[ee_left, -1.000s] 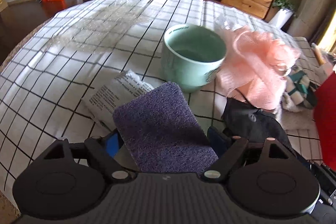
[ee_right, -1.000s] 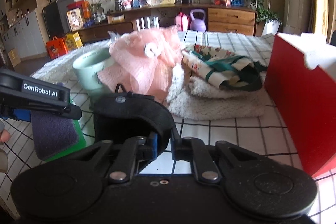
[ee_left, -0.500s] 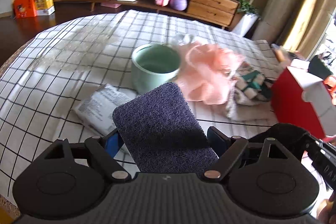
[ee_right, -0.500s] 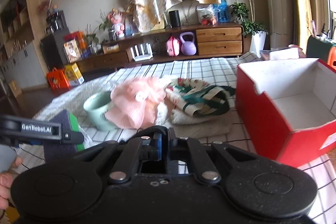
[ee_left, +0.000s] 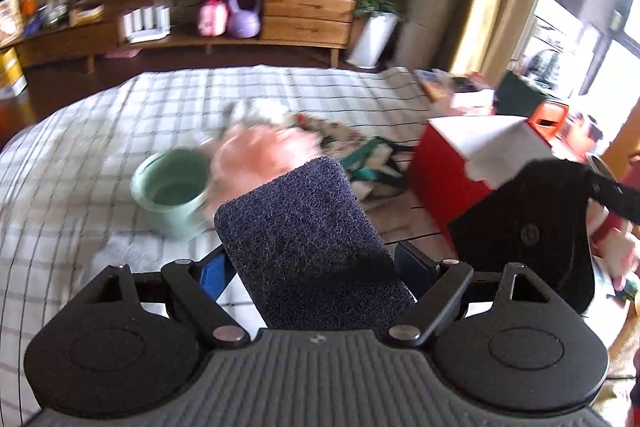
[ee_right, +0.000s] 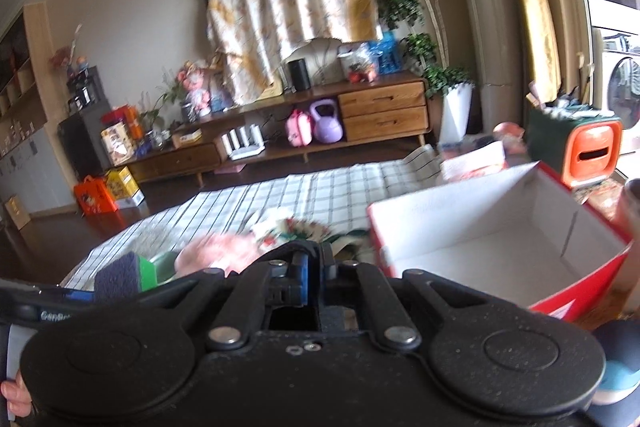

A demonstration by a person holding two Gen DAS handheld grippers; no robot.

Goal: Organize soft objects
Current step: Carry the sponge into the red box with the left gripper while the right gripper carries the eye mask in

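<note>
My left gripper [ee_left: 316,267] is clamped across a dark scouring sponge [ee_left: 308,239], held above the checked tablecloth [ee_left: 80,163], left of the red box [ee_right: 480,239]. My right gripper [ee_right: 314,267] has its jaws pinched together on a black eye mask [ee_left: 532,227], just beside the box.

There was one dark purple scouring sponge [ee_left: 304,227], one pale green ceramic cup [ee_left: 170,193], one pink mesh bath puff [ee_left: 256,155], one red cardboard box [ee_right: 496,227] with a white inside, and two black grippers.
</note>
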